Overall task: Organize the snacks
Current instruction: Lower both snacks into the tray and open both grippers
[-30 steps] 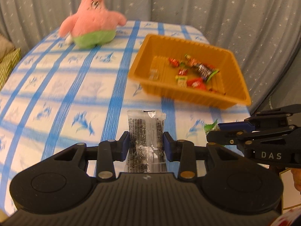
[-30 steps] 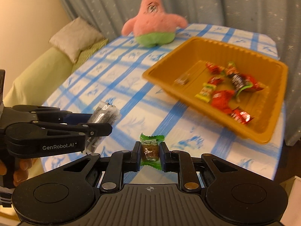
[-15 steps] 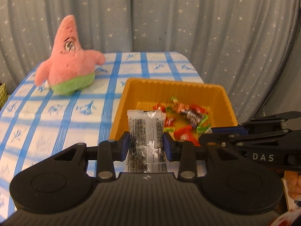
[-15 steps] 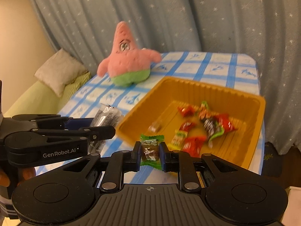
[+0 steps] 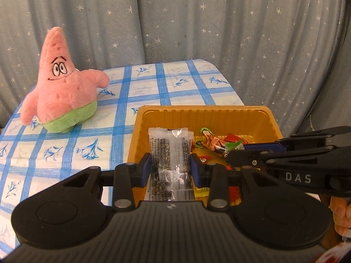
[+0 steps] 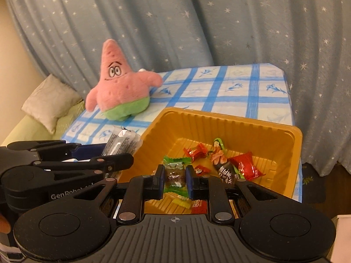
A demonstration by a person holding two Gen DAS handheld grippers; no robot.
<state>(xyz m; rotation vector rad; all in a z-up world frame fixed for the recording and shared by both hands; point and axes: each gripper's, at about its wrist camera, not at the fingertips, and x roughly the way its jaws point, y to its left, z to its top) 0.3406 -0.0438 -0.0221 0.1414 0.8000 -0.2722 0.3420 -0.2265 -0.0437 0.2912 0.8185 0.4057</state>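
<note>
Home room: star-print curtain (image 6: 197, 32) across the upper frame, checked tablecloth (image 6: 230, 92) mid-frame, pink plush toy (image 5: 63, 87) at left, cushion (image 6: 48, 103) on sofa far left.

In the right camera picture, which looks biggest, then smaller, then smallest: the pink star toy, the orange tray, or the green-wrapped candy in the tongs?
1. Orange plastic tray, looks largest.
2. Pink plush star toy with green shorts.
3. Green-wrapped candy, looks smallest, though it is nearest the camera, held in the right tongs.
</note>
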